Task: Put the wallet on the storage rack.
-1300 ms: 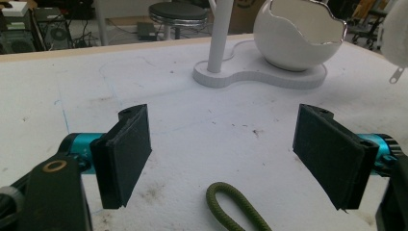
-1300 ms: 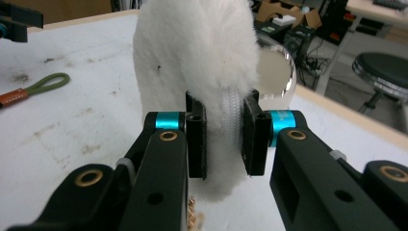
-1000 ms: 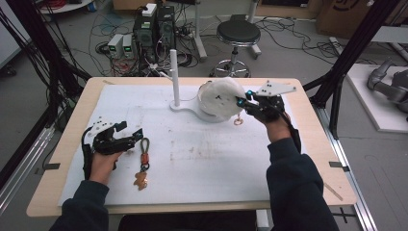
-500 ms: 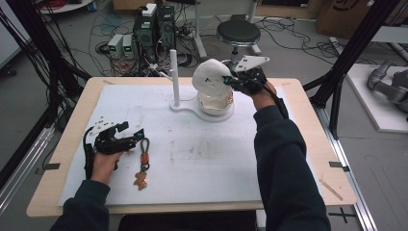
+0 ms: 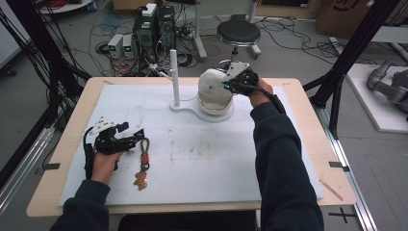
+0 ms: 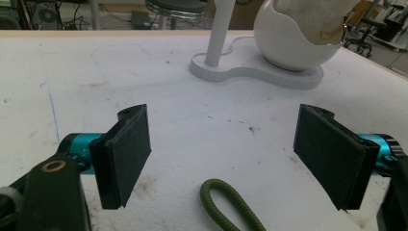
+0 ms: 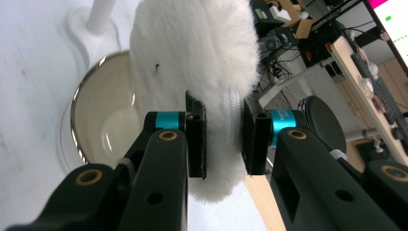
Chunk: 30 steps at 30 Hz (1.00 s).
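Note:
A white fluffy pouch (image 5: 213, 84) hangs over the white bowl (image 5: 217, 109) of a stand with an upright pole (image 5: 174, 77). My right gripper (image 5: 234, 82) is shut on the pouch from its far right side; in the right gripper view the jaws pinch its zipper edge (image 7: 224, 134), with the fluffy pouch (image 7: 192, 53) above the bowl (image 7: 96, 120). My left gripper (image 5: 136, 137) rests open on the mat at the left. A keychain (image 5: 143, 161) with a green cord loop (image 6: 226, 202) lies just in front of the left gripper (image 6: 228, 154), untouched.
The white mat (image 5: 202, 159) covers most of the wooden table (image 5: 308, 120). A stool (image 5: 236, 33) and electronics boxes (image 5: 156, 26) stand on the floor beyond the far edge. Black frame posts (image 5: 346, 62) rise at the right.
My right gripper has carried the fluffy pouch from the bowl's right side up and toward the far edge, over the bowl. The left gripper and keychain have stayed put.

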Motion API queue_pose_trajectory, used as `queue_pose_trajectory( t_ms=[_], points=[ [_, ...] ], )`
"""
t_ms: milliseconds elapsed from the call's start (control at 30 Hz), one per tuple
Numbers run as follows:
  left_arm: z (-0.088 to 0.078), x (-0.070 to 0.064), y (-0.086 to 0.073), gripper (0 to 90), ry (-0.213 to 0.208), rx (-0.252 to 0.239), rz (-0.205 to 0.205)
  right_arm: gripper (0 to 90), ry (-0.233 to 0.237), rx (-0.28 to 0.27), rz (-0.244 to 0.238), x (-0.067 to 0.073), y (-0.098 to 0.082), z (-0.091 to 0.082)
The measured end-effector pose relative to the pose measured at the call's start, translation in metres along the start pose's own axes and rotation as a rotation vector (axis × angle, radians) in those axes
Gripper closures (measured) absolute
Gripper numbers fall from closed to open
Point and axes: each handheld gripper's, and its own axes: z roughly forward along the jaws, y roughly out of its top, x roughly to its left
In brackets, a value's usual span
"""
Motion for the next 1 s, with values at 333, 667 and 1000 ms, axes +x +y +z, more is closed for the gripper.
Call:
queue_pose_trajectory(
  t_ms=[333,667,1000],
  points=[
    [-0.001,0.000,0.000,20.5,-0.001,0.002,-0.011,76.4,0.013,0.125,-0.149,0.025,0.001,0.025],
    [-0.001,0.000,0.000,20.6,-0.006,0.005,-0.018,57.4,0.030,0.137,-0.011,0.032,-0.009,0.028],
    [-0.001,-0.001,0.000,21.1,-0.022,0.003,-0.021,40.2,-0.014,-0.034,0.423,0.015,-0.051,-0.022]
  ],
)
